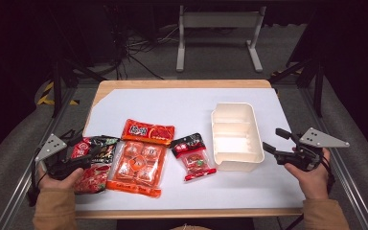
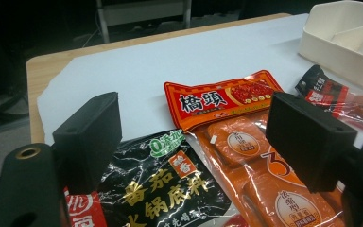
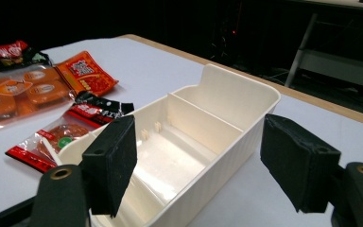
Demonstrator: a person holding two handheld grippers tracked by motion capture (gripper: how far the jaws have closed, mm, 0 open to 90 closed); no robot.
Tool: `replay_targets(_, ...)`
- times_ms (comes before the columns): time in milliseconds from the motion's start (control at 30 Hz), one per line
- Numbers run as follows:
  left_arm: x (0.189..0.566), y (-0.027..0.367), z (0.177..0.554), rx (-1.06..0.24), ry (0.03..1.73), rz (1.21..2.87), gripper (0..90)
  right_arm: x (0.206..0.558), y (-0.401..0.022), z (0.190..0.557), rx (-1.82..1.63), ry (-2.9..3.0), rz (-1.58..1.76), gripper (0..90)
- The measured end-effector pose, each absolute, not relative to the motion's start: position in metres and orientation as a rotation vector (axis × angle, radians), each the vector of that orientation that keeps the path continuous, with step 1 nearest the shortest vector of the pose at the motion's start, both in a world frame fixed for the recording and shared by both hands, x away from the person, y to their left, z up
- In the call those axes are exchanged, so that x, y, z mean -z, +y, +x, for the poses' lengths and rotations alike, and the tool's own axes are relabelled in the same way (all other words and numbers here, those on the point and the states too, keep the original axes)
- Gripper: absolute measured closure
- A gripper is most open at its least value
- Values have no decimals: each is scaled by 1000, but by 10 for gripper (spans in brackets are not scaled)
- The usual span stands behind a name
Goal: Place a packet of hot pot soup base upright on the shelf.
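Small red packet (image 1: 193, 156) beside flat orange pouch (image 1: 148, 131) on white sheet (image 1: 172, 105).

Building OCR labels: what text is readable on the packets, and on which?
"橋頭": red packet.
"番茄火锅底料", "0添加": black packet.
"3": orange four-pack; its round labels are too blurred to read.
Small red-black packet: print too small.
White box: no text.

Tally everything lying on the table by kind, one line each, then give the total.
Black sauce packet: 1
Orange packets, the small one and the big four-pack: 2
Red and black packet: 1
Cream divided box: 1
Total: 5
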State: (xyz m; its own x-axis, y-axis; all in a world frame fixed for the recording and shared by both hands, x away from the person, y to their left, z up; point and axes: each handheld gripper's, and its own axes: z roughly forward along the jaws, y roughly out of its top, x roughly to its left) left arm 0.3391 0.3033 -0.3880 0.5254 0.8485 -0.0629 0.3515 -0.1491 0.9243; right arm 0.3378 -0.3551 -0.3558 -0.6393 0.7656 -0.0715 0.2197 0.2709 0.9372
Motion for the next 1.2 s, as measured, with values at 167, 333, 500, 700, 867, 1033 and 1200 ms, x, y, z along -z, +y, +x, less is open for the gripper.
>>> replay_targets(167, 383, 306, 342, -572, 1000, 1727, 121, 357, -356, 339, -1355, 2020, 899, 287)
replay_targets(333, 376, 312, 348, -561, 996, 1741, 114, 357, -357, 340, -1354, 2017, 908, 288)
replay_targets(500, 370, 320, 357, -593, 1015, 1755, 118, 359, -356, 341, -1354, 2028, 912, 292)
replay_targets(700, 368, 326, 367, -617, 1053, 1757, 123, 362, -355, 345, -1346, 2041, 915, 292)
replay_targets(867, 370, 333, 374, -575, 1093, 1738, 130, 364, -353, 347, -1336, 2059, 918, 291)
replay_targets(1033, 375, 340, 382, -550, 1101, 1738, 216, 365, -350, 347, -1324, 2071, 918, 289)
replay_targets(1200, 381, 350, 388, -575, 1144, 1765, 240, 365, -350, 347, -1321, 2070, 916, 289)
